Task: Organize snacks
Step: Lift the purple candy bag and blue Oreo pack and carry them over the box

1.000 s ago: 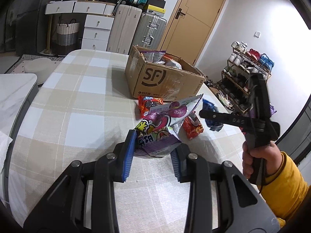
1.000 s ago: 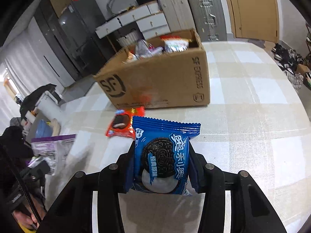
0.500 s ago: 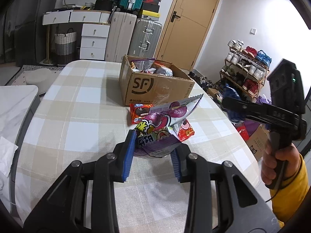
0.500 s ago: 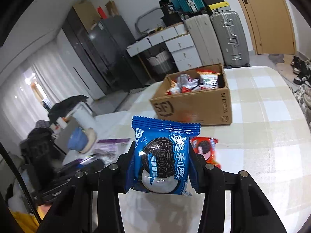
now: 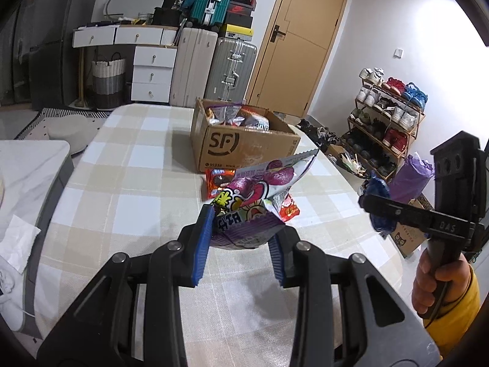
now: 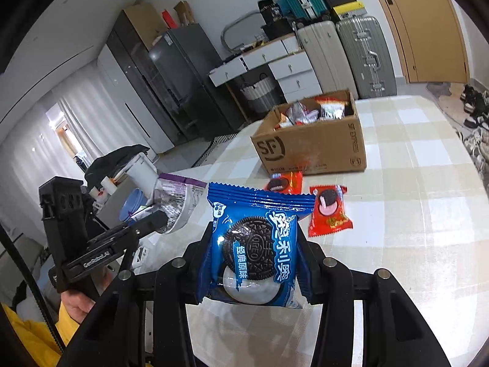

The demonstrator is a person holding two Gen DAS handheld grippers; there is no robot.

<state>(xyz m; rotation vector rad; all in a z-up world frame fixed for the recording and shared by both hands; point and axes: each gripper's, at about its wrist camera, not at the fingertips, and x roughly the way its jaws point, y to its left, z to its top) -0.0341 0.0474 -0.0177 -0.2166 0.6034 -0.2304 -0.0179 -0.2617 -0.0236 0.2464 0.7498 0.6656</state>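
Note:
My left gripper is shut on a purple candy bag, held above the checked table. My right gripper is shut on a blue Oreo packet, also lifted off the table. Each gripper shows in the other's view: the right gripper at the right edge with the blue packet in it, the left gripper at the left with the purple bag. An open SF cardboard box with several snacks inside stands farther back. Two red Oreo packets lie in front of it.
A shoe rack and a purple bag stand off the table's right side. Suitcases, white drawers and a door line the back wall. A white counter lies left of the table.
Both grippers have risen and pulled back from the box with their packets still held. The box and the red packets look smaller and farther away.

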